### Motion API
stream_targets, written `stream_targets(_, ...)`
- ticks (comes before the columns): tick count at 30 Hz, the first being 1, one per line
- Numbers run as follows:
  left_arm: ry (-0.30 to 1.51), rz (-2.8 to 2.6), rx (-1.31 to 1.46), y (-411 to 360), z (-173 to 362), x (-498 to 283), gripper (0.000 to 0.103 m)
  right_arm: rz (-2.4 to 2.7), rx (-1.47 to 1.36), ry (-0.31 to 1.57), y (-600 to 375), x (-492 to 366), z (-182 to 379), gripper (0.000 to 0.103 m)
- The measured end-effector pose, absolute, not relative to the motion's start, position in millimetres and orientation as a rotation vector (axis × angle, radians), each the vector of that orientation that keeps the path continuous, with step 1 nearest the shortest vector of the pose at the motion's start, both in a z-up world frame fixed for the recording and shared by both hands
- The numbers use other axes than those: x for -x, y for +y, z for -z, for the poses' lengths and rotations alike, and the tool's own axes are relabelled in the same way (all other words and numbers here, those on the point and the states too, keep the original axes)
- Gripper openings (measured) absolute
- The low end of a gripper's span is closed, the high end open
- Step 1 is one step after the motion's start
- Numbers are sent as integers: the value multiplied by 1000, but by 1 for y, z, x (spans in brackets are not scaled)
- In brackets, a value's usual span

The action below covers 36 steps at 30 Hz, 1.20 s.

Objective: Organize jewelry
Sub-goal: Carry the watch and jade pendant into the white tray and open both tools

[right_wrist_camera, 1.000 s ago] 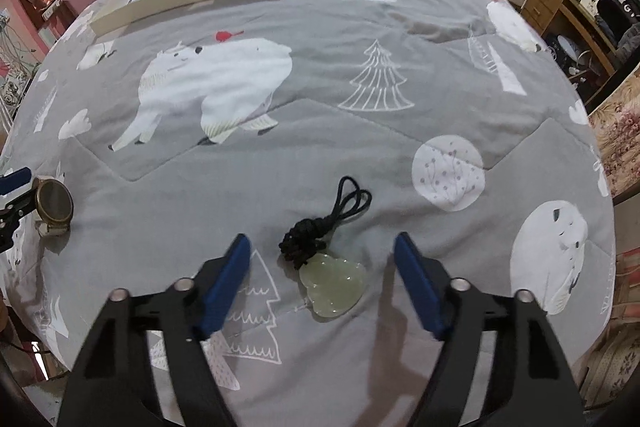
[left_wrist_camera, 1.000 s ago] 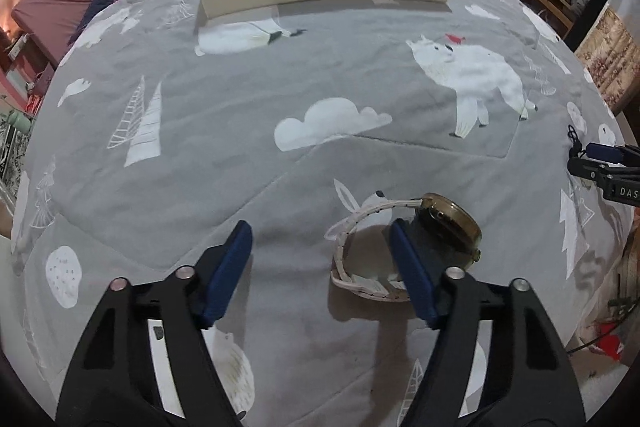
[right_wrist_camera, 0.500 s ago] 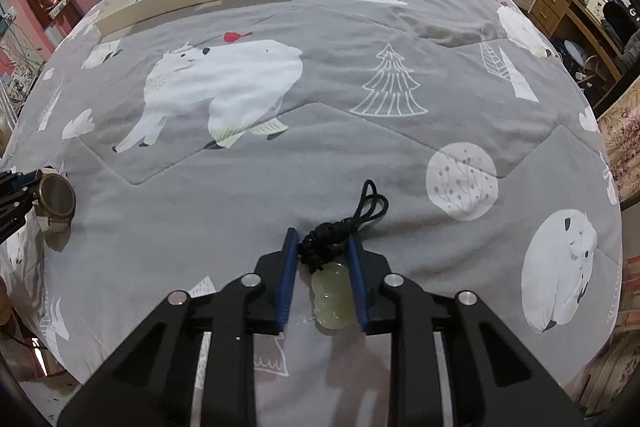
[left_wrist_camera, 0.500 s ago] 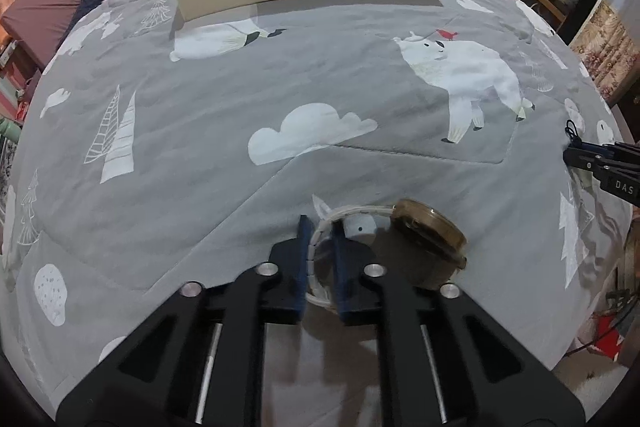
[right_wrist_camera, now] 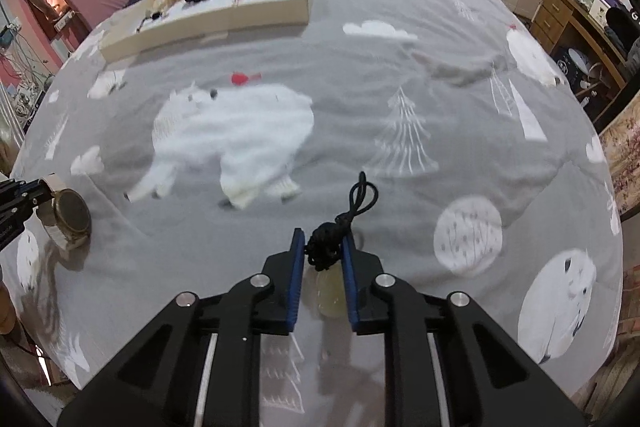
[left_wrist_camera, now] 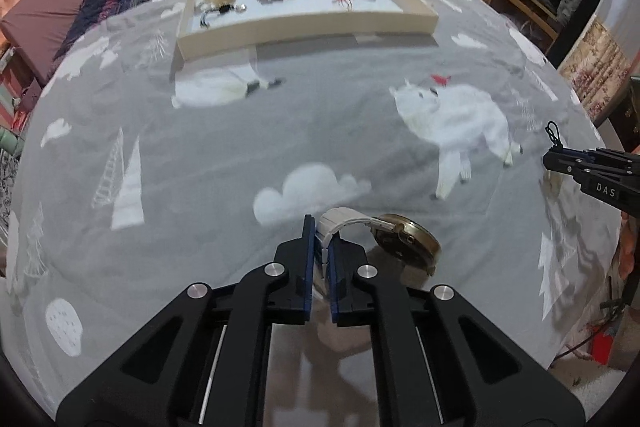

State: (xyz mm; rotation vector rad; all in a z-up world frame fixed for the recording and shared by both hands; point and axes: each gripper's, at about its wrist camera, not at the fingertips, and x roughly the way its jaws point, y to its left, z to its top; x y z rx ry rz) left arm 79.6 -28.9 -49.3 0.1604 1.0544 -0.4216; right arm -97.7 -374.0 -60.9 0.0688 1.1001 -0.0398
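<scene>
Grey bedding (left_wrist_camera: 224, 155) printed with polar bears covers the work surface; a cream tray (left_wrist_camera: 304, 25) holding jewelry sits at its far end. Your left gripper (left_wrist_camera: 319, 243) is clamped on the white strap of the gold watch (left_wrist_camera: 404, 243). Your right gripper (right_wrist_camera: 323, 251) has just been closing, its 2 jaws now pinching the pendant (right_wrist_camera: 331, 291) and its knotted black cord (right_wrist_camera: 328, 247).
</scene>
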Motion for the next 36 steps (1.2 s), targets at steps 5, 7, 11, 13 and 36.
stream_targets(5,1008,415,-137,-32,29,-100,4,28,-76,1039,-366,71,43,18)
stream_targets(7,998,418,-133,-35,21,-110,4,1,-85,1021,-360,55,35,18)
stream_targets(11,968,405,-124,-41,0,-144,5,-40,-103,979,-350,22,16,18)
stream_targets(13,958,396,-101,-43,-11,-169,5,-56,-118,953,-345,4,5,18)
stream_targets(36,1099,275,-56,-71,49,-358,7,-48,-157,1016,-328,-195,35,18)
